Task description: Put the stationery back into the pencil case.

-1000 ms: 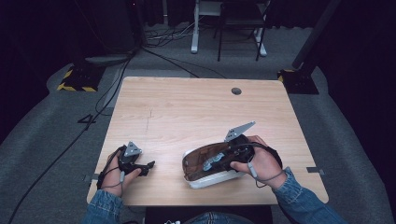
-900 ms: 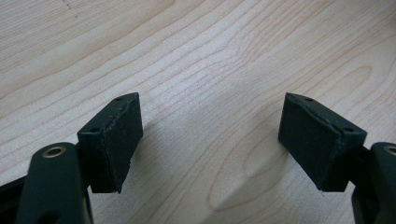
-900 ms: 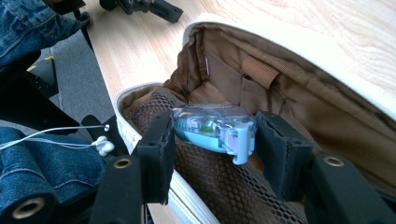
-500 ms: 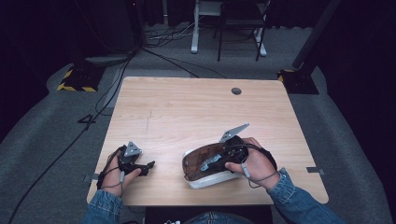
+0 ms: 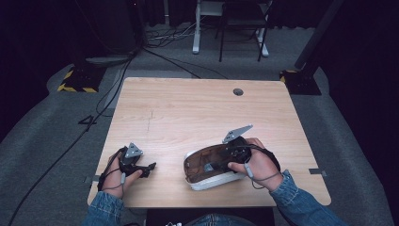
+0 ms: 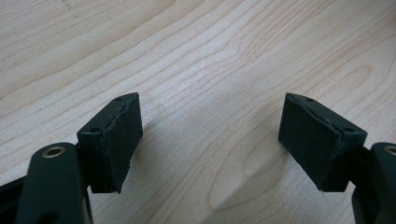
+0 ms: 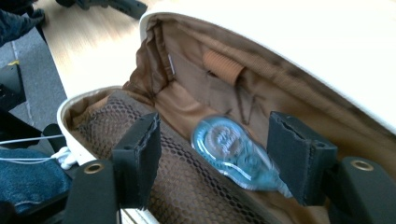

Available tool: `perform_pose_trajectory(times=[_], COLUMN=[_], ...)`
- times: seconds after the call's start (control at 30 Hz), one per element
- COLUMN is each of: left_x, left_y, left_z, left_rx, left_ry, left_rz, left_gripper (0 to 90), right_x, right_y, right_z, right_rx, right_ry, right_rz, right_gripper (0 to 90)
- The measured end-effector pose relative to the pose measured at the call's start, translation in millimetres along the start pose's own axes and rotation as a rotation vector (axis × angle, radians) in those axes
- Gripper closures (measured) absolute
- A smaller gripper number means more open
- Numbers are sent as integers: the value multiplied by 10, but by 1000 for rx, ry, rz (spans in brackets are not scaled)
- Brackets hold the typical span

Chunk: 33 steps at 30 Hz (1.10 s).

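1. Correction tape dispenser (image 7: 233, 156): blue, loose inside open white pouch (image 7: 299, 42), on brown lining.
2. Right gripper (image 7: 215, 154): jaws just opened, straddling dispenser, pads not touching it.
3. Left gripper (image 6: 210, 140): jaws apart over table (image 6: 196, 56).

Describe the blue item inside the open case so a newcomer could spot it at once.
On the wooden table, near its front edge, lies an open white case with brown lining. Inside, beside the brown mesh pocket, rests a correction-tape dispenser: translucent blue, teardrop-shaped, the only blue thing there.
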State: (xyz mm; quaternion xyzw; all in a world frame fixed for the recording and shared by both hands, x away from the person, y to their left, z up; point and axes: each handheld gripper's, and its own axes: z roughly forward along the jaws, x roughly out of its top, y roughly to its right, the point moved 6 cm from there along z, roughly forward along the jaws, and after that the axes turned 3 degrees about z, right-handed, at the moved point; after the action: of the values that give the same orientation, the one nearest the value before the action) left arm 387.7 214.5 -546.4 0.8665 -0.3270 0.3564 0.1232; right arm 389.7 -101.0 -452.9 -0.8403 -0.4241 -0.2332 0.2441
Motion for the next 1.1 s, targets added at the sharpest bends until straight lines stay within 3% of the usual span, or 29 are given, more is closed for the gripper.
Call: perform_pose_trajectory(times=[0.23, 0.5, 0.77, 1.1], left_x=[1, 4, 3, 2], left_y=[3, -1, 1, 2], left_z=[3, 4, 3, 3], left_rx=[0, 0, 1, -1], left_ry=[-1, 1, 1, 0], left_rz=[-3, 1, 0, -4], left_gripper=[218, 218, 218, 215], right_x=[40, 43, 10, -93], right_y=[39, 190, 443, 778], right_z=[-192, -427, -693, -861], right_rx=[-10, -58, -128, -206], right_ry=[62, 125, 180, 208], right_rz=[-5, 4, 30, 61], right_gripper=[364, 354, 343, 332])
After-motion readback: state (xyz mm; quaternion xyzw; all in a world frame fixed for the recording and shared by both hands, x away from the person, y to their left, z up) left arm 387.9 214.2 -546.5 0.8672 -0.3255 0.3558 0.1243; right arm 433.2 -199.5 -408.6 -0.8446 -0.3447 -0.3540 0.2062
